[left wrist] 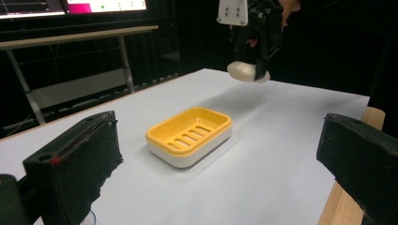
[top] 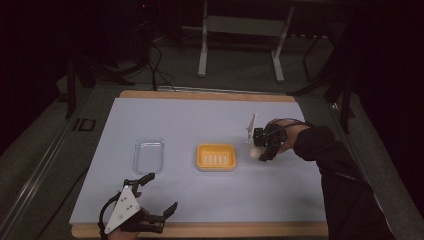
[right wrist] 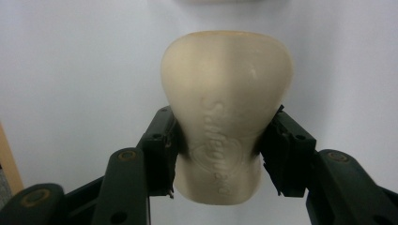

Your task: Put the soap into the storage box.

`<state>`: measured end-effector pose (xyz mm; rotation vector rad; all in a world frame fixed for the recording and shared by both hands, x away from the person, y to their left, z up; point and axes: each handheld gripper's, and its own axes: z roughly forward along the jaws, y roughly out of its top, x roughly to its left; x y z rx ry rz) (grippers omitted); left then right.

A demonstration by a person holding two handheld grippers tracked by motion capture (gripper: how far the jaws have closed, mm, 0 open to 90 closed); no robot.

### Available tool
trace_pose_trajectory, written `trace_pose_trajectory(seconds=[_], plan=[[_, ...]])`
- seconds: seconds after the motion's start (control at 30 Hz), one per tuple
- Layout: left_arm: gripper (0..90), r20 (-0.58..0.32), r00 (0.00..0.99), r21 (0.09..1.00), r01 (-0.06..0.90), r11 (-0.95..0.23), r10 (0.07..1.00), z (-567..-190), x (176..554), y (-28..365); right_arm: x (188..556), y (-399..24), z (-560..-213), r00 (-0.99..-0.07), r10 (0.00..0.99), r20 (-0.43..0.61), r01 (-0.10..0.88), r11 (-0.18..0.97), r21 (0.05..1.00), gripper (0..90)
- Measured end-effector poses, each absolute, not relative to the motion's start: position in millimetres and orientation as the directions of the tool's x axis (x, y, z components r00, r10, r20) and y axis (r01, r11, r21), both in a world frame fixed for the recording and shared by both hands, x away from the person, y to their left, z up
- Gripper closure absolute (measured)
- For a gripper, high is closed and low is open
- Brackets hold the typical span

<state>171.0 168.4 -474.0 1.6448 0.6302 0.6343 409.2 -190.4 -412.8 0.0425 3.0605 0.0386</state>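
Note:
A cream bar of soap [right wrist: 227, 108] with raised lettering sits between the two black jaws of my right gripper [right wrist: 225, 152], which is shut on it and holds it above the white table top. In the high view that right gripper [top: 263, 150] hangs just right of a yellow soap dish [top: 216, 156] with a slotted floor. The left gripper view has the soap [left wrist: 244, 71] lifted clear of the table behind the dish [left wrist: 190, 136]. My left gripper [top: 156, 195] rests at the table's near left edge, jaws wide apart with nothing between them.
A clear plastic lid or tray [top: 149, 155] lies left of the yellow dish. The white sheet [top: 200, 200] covers a wooden table with its edge showing at the front. A metal stand [top: 240, 45] is on the floor beyond the far edge.

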Motion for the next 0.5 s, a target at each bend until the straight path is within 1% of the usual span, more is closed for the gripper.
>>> trace_pose_trajectory(seconds=[0.5], plan=[[0.1, 0.059, 0.707, 0.988, 0.061, -0.144, 0.705, -474, 171, 169, 413, -161, -378, -0.993, 0.015, -0.116, 0.012, 1.0, 0.027, 50.0]])
